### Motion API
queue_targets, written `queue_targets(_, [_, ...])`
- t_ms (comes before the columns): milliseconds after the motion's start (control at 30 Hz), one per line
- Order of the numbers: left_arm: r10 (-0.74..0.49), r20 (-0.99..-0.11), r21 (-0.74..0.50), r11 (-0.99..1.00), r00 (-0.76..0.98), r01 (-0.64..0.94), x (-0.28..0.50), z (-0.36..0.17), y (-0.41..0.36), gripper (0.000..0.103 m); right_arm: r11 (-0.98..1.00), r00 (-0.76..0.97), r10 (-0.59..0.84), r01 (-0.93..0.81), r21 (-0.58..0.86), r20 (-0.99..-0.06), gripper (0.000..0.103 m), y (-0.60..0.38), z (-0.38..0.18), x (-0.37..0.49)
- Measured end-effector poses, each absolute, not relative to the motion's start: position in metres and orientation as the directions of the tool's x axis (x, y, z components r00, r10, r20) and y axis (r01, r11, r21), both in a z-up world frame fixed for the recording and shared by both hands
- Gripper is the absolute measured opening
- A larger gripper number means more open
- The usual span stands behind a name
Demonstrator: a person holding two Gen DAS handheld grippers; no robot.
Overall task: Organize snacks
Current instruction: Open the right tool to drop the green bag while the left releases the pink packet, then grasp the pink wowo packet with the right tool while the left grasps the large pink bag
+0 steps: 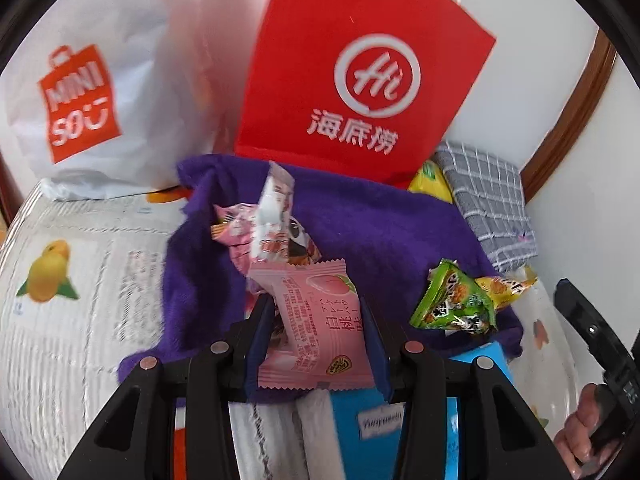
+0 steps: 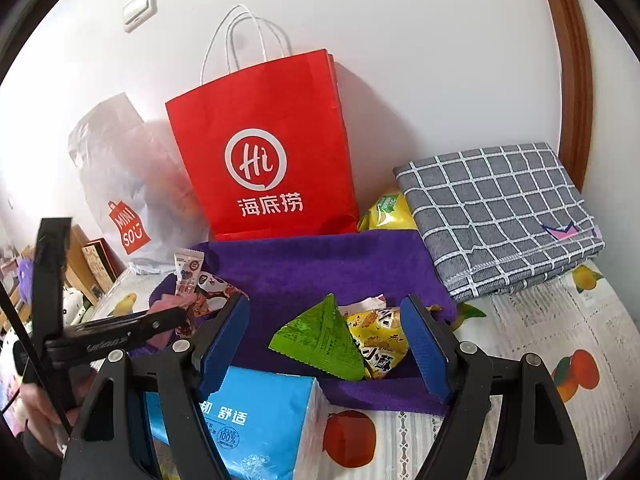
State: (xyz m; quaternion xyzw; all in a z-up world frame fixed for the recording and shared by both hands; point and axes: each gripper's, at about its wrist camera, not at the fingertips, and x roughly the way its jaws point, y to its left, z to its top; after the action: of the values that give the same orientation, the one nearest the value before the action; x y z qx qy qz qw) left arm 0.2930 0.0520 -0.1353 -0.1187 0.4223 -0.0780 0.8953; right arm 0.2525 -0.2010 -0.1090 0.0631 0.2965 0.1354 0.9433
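Snacks lie scattered on a purple towel [image 1: 400, 232], one of them pinched in the left gripper [image 1: 318, 332].

Farthest left, a white Miniso plastic bag [image 1: 100, 92] stands against the wall on a fruit-print tablecloth [image 1: 60, 280]. Next comes a heap of pink and white snack packets [image 1: 264, 224] on the towel; just in front of it the left gripper's jaws are closed on a pink peach-flavour packet [image 1: 316, 332], held upright above a blue tissue pack [image 2: 260, 412]. Behind stands a red Haidilao paper bag [image 2: 268, 152]. Further right, the right gripper [image 2: 324, 348] hangs with jaws spread wide and holding nothing, a green triangular packet [image 2: 320, 340] and a yellow triangular packet [image 2: 380, 340] touching each other on the towel between its fingers. A grey checked cloth [image 2: 500, 216] lies folded at far right.
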Motion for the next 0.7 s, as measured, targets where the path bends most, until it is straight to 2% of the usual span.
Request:
queue_targets(133, [-0.215, -0.752, -0.245, 0.969, 0.623, 0.038, 0.308, -0.142, 0.04, 0.041, 0.953, 0.767, 0.3, -0.21, 0.22, -0.567, 0.077, -0.202, -0.112, 0.256])
queue_targets(333, [-0.202, -0.757, -0.234, 0.972, 0.622, 0.032, 0.315, -0.142, 0.038, 0.041, 0.957, 0.788, 0.285, -0.204, 0.206, -0.546, 0.077, -0.206, -0.108, 0.251])
queue_targets(367, [-0.208, -0.757, -0.244, 0.969, 0.62, 0.027, 0.316, -0.142, 0.04, 0.046, 0.956, 0.788, 0.288, -0.205, 0.21, -0.544, 0.077, -0.206, -0.108, 0.251])
queue_targets(400, [-0.21, -0.759, -0.258, 0.966, 0.616, 0.011, 0.315, -0.142, 0.044, 0.056, 0.954, 0.787, 0.294, -0.206, 0.219, -0.542, 0.077, -0.207, -0.107, 0.251])
queue_targets(467, [-0.214, -0.754, -0.276, 0.961, 0.621, -0.003, 0.313, -0.14, 0.048, 0.063, 0.952, 0.787, 0.299, -0.206, 0.227, -0.539, 0.077, -0.209, -0.106, 0.251])
queue_targets(700, [-0.215, -0.732, -0.275, 0.961, 0.646, 0.008, 0.287, -0.128, 0.057, 0.065, 0.953, 0.785, 0.296, -0.203, 0.226, -0.544, 0.077, -0.208, -0.109, 0.253])
